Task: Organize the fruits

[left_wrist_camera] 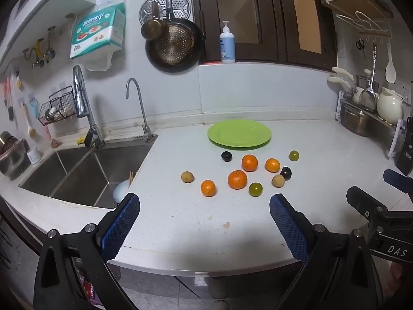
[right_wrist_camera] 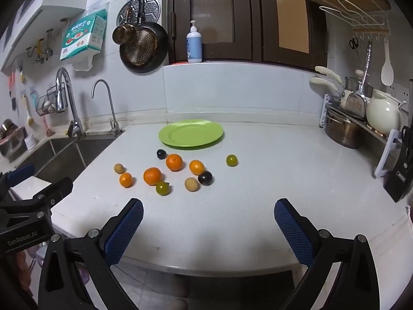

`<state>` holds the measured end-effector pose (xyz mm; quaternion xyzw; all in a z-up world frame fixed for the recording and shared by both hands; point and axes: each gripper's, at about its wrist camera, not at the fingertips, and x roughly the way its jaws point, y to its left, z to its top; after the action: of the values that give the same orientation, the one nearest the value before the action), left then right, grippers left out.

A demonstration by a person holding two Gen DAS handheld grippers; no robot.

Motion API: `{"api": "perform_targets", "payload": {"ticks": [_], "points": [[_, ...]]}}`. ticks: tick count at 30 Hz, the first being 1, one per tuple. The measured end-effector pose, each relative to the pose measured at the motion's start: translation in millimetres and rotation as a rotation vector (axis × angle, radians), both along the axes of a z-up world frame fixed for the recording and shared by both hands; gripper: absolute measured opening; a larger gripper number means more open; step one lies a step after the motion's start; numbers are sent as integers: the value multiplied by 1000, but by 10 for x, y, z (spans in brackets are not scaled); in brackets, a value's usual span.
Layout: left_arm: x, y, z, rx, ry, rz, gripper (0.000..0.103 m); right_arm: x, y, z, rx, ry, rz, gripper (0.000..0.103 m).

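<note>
An empty green plate (left_wrist_camera: 238,133) (right_wrist_camera: 191,132) sits at the back of the white counter. In front of it lie several small fruits: oranges (left_wrist_camera: 237,179) (right_wrist_camera: 152,176), green ones (left_wrist_camera: 255,189) (right_wrist_camera: 162,188), dark plums (left_wrist_camera: 226,156) (right_wrist_camera: 205,177) and tan ones (left_wrist_camera: 187,176) (right_wrist_camera: 191,184). My left gripper (left_wrist_camera: 205,221) is open and empty, near the counter's front edge, short of the fruits. My right gripper (right_wrist_camera: 209,226) is open and empty, at the front edge to the right of the fruits.
A steel sink (left_wrist_camera: 77,173) with two taps lies left of the fruits. A dish rack with a pot (right_wrist_camera: 343,129) and a white jug (right_wrist_camera: 384,113) stands at the right. A knife block (right_wrist_camera: 400,178) is at the far right. A soap bottle (left_wrist_camera: 227,44) stands on the sill.
</note>
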<state>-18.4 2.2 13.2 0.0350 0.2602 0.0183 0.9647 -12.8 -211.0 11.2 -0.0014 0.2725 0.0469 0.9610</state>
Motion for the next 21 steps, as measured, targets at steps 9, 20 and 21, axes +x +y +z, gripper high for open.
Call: {"api": "perform_targets", "payload": {"ticks": [9, 20, 21], "points": [[-27, 12, -3, -7, -4, 2, 103, -15, 27, -3, -6, 0, 8, 102], [-85, 7, -20, -7, -29, -1, 103, -23, 16, -5, -7, 0, 11, 102], [-90, 9, -16, -7, -30, -2, 103, -26, 14, -6, -7, 0, 12, 102]]}}
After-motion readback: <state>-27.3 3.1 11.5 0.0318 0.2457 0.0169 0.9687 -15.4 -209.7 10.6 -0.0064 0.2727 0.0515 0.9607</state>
